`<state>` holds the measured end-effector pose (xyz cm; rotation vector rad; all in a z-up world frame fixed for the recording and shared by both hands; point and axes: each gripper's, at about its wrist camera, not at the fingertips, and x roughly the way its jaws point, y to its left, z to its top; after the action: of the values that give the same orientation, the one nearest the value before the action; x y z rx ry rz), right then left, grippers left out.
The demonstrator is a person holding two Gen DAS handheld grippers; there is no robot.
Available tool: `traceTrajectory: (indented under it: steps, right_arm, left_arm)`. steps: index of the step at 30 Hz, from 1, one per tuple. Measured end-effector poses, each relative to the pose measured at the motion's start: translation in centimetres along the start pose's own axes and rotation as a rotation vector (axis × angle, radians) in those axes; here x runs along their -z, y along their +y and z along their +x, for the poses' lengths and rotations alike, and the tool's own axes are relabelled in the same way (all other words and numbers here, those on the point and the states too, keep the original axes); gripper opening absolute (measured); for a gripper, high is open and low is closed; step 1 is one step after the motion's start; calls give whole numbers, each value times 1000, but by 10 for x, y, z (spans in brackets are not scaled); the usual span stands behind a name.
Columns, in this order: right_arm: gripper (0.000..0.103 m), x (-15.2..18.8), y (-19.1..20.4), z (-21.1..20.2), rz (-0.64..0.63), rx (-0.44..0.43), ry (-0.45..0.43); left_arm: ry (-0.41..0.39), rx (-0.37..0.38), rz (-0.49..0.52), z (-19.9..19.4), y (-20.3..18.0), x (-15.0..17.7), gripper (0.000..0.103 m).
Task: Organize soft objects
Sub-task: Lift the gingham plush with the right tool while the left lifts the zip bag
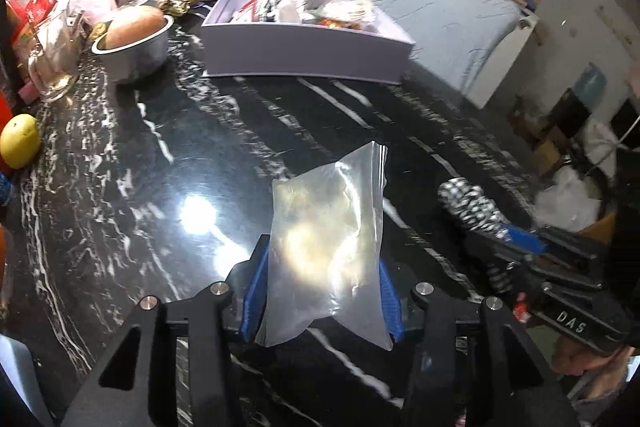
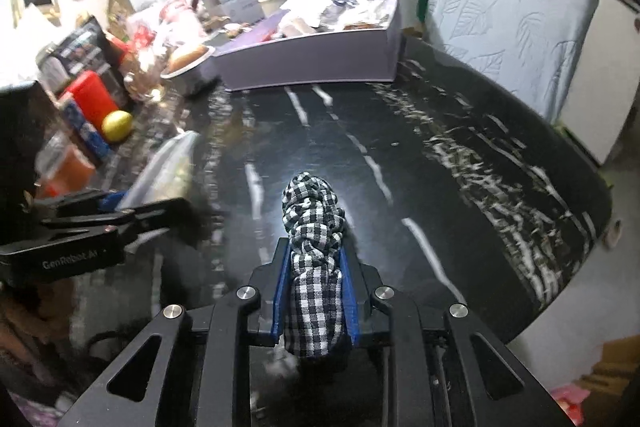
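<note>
Clear bag (image 1: pixel 326 247) of pale soft stuff pinched between the left gripper's (image 1: pixel 320 297) blue fingers (image 1: pixel 253 291), long axis running straight out ahead toward the lilac box (image 1: pixel 304 57) at the far side of the tabletop (image 1: pixel 160 187). Just to the right, checked cloth roll (image 2: pixel 314 267) clamped the same way in the right gripper (image 2: pixel 315 297), also pointing far. Box dead ahead of both and well apart still, left hand looking slightly better lined up on its open top.

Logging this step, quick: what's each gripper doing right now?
Left gripper: shut on the clear plastic bag.
Right gripper: shut on the checkered cloth.
</note>
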<state>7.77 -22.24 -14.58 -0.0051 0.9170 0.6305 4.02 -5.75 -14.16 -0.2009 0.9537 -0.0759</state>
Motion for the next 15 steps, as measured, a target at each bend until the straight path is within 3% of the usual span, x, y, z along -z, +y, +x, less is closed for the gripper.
traceTrajectory:
  steps: [15]
  right_arm:
    - [22,-21,30,-45,-48,-69,-112]
  left_arm:
    - [-175,12,85,-59,-21,-31,48]
